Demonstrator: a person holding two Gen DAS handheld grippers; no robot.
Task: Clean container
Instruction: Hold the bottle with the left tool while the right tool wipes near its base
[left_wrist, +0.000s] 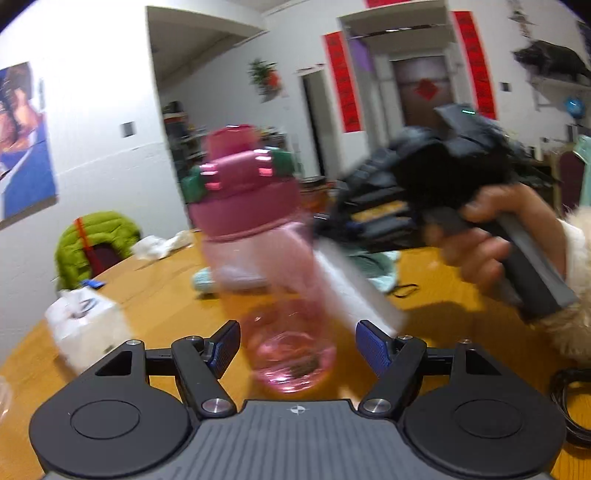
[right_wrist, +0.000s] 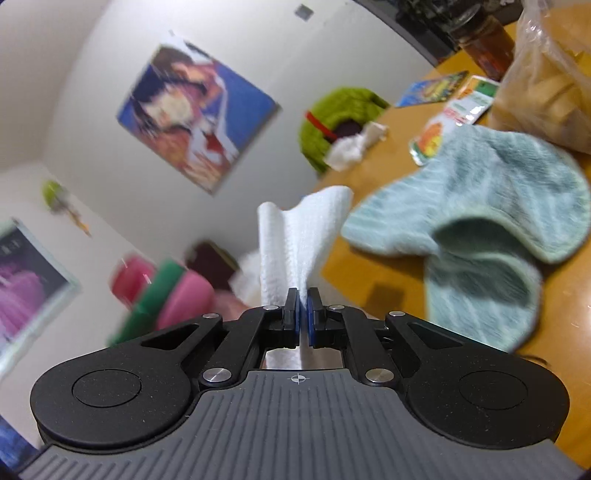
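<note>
A clear pink water bottle (left_wrist: 280, 288) with a pink lid and green clips sits between the pads of my left gripper (left_wrist: 297, 349), base toward the camera. The blue pads look slightly apart from its sides, so the grip is unclear. My right gripper (right_wrist: 303, 314) is shut on a folded white paper towel (right_wrist: 295, 240). In the left wrist view the towel (left_wrist: 354, 291) lies against the bottle's right side, with the right gripper (left_wrist: 424, 199) above it. The bottle's lid (right_wrist: 173, 295) shows blurred at lower left of the right wrist view.
A round wooden table (left_wrist: 443, 314) holds a light blue cloth (right_wrist: 480, 229), a tissue pack (left_wrist: 85, 321), crumpled tissue (left_wrist: 159, 243), snack packets (right_wrist: 454, 114) and a plastic bag (right_wrist: 546, 85). A chair with a green jacket (left_wrist: 92, 243) stands at the far edge. A black cable (left_wrist: 569, 406) lies at right.
</note>
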